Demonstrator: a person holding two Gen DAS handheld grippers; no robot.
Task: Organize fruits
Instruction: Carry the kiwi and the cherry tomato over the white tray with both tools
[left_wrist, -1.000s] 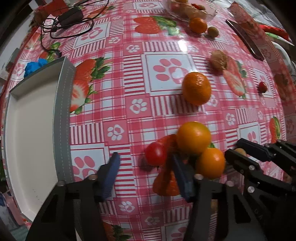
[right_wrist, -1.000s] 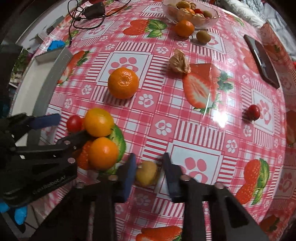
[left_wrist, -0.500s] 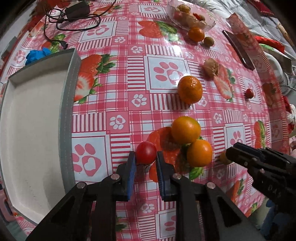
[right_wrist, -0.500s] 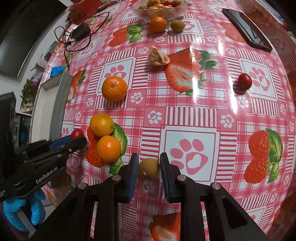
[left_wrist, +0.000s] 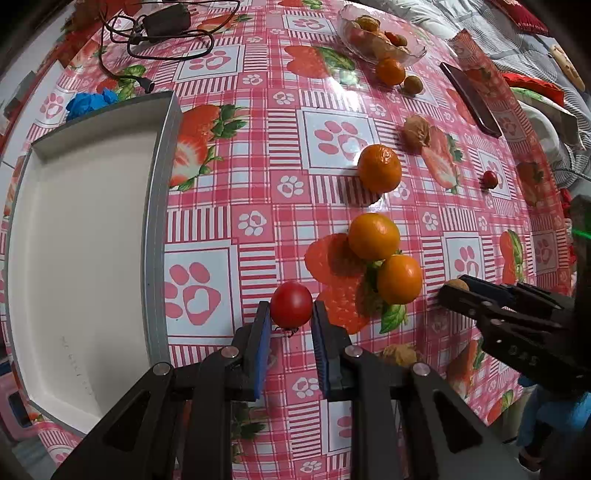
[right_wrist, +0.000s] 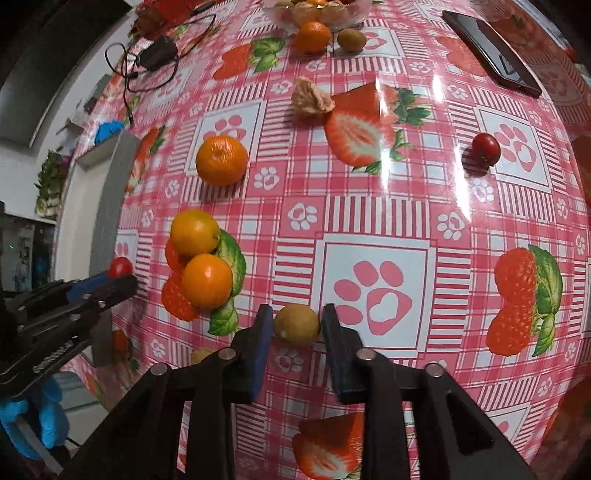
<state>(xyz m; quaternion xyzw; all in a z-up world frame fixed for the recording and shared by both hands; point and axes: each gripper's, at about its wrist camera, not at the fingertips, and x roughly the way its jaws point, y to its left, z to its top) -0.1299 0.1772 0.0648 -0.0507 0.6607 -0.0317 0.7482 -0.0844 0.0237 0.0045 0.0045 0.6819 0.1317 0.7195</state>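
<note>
- Left gripper (left_wrist: 290, 317) went from wide open beside the fruit cluster to clamped on the cherry tomato (left_wrist: 291, 304); tomato now looks lifted clear of the tablecloth (left_wrist: 236, 173), its shadow sitting below it
- Right gripper (right_wrist: 297, 325) has just been easing its jaws apart around the small brown fruit (right_wrist: 296, 324); a thin gap shows at the right pad, so I read it as released, fruit between the fingers but not pinched
- Can't tell whether the brown fruit rests on the cloth or is still partly carried
- Tomato sits at the very tips of the blue pads (left_wrist: 261, 332), held across its middle; sensible for a small round thing that would roll out of a deep grip
- Just right of the tomato: two oranges (left_wrist: 373, 236) touching each other on a printed strawberry, third orange (left_wrist: 379, 168) apart, further up the cloth
- White tray (left_wrist: 74, 229) with grey rim lies left of the tomato, nothing in it; likely the drop target, which would explain the left hand taking the fruit nearest to it
- Second cherry tomato (right_wrist: 486, 147) far right, well apart from everything
- Glass bowl (left_wrist: 382, 40) of mixed fruit at the far edge, an orange and a brown fruit just beside it
- Peel scrap (left_wrist: 415, 131), phone (left_wrist: 471, 98) and charger with cable (left_wrist: 162, 26) are clutter, not in the path
- Risk, my judgement: tip grip on a smooth tomato may slip if swung fast toward the tray
</note>
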